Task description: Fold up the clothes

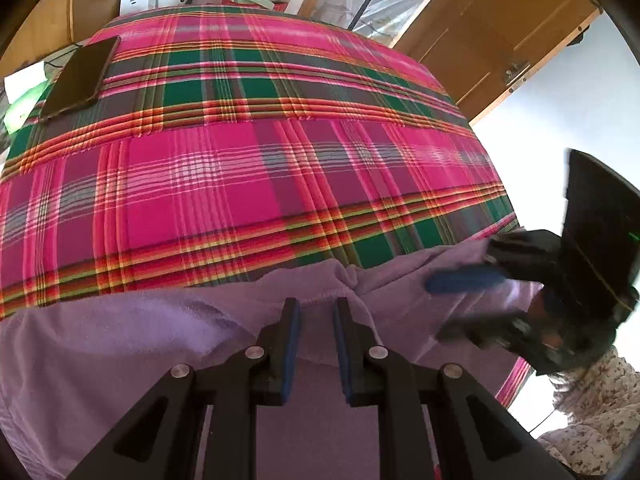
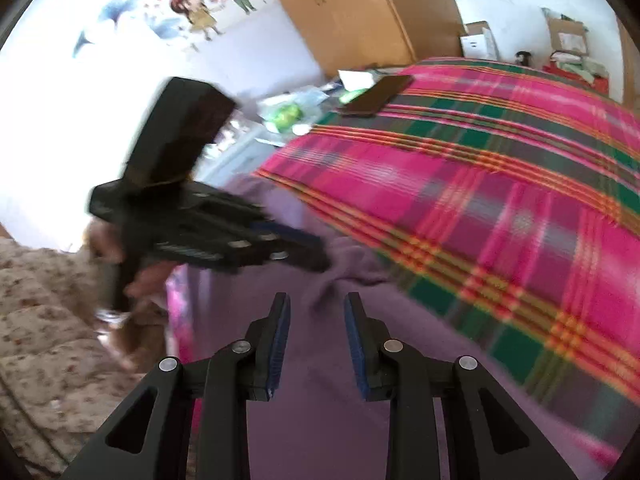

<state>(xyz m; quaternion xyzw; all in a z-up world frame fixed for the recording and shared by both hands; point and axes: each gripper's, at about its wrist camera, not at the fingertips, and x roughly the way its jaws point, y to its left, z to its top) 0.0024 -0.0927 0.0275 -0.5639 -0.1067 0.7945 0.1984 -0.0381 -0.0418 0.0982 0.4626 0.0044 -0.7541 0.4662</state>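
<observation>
Lilac cloth (image 1: 168,332) lies bunched along the near edge of the plaid bedspread (image 1: 248,168). The left gripper (image 1: 316,312) hangs above it, jaws apart and empty; the right gripper (image 2: 316,308) likewise, jaws apart over the cloth's near fold.

Counts across the bed and the room behind it

Lying on one pink-and-green plaid bedspread (image 1: 240,168) are one lilac fleece garment (image 1: 120,344) and one flat dark tablet (image 1: 80,76); two black two-finger grippers are showing, left gripper (image 1: 316,312) and right gripper (image 2: 316,308); two cartoon-child wall stickers (image 2: 208,0) are hanging.
</observation>
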